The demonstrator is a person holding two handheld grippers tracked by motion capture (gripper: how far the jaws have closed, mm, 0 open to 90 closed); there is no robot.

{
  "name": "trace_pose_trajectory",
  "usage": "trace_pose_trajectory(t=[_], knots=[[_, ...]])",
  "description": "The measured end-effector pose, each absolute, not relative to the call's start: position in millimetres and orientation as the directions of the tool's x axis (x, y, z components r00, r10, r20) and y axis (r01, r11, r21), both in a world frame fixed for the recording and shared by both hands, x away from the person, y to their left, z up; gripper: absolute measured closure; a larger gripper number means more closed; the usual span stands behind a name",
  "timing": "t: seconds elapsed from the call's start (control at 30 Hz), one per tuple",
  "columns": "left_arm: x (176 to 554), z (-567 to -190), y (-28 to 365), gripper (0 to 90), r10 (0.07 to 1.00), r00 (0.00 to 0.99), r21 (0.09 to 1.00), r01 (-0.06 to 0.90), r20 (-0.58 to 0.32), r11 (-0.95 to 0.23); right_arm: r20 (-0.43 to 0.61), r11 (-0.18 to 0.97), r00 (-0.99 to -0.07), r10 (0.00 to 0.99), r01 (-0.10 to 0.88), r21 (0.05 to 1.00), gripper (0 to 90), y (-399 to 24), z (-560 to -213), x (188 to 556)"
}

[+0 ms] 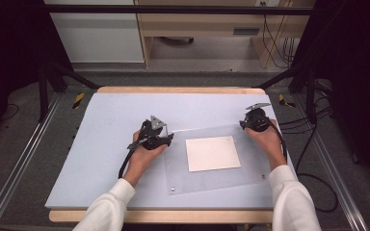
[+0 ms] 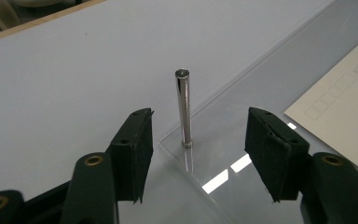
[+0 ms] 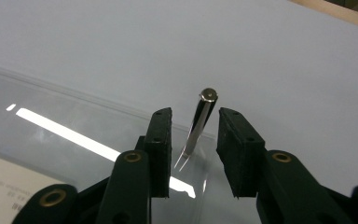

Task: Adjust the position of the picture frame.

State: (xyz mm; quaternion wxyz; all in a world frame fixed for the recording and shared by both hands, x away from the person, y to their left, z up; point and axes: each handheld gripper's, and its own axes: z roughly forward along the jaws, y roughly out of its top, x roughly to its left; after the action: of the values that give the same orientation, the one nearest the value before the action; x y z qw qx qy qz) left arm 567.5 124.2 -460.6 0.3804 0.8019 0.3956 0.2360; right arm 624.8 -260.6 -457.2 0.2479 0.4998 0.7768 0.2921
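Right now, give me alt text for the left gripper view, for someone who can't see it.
A slim shiny metal pin stands upright at the corner of a clear acrylic sheet, between the open black jaws of the left gripper, which do not touch it. The sheet lies on a pale table, with a cream paper at right.

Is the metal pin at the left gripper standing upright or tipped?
Upright: the metal pin stands straight on the clear sheet's corner, between the left gripper's open fingers, untouched.

Pale wooden furniture [image 1: 200, 29] stands beyond the table; perhaps a cabinet [image 1: 96, 33] beside it.
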Motion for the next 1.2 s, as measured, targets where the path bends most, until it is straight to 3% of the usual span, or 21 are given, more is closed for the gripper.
trace_pose_trajectory(t=[0.43,0.6,0.87,0.97,1.2], knots=[[572.2,-466.6,125.9,56.1,0.827,0.562,0.809,0.474,0.026,-0.347,-0.054,0.289,-0.359,0.932,0.642,0.71,85.0,-259.2,-469.4,632.8],[572.1,-470.2,121.6,62.8,0.816,0.576,0.806,0.462,0.044,-0.37,-0.045,0.284,-0.362,0.931,0.641,0.713,85.2,-260.3,-469.6,632.7],[578.5,-475.5,121.1,72.9,0.85,0.521,0.819,0.453,0.076,-0.351,-0.038,0.279,-0.363,0.931,0.641,0.715,85.3,-260.9,-469.7,632.4],[583.3,-479.3,124.0,76.2,0.853,0.521,0.82,0.478,0.022,-0.313,-0.038,0.277,-0.36,0.932,0.641,0.716,85.3,-260.8,-469.8,632.5],[585.0,-482.9,118.6,83.6,0.846,0.532,0.814,0.474,0.04,-0.337,-0.036,0.276,-0.361,0.932,0.641,0.716,85.3,-260.9,-469.8,632.6]])
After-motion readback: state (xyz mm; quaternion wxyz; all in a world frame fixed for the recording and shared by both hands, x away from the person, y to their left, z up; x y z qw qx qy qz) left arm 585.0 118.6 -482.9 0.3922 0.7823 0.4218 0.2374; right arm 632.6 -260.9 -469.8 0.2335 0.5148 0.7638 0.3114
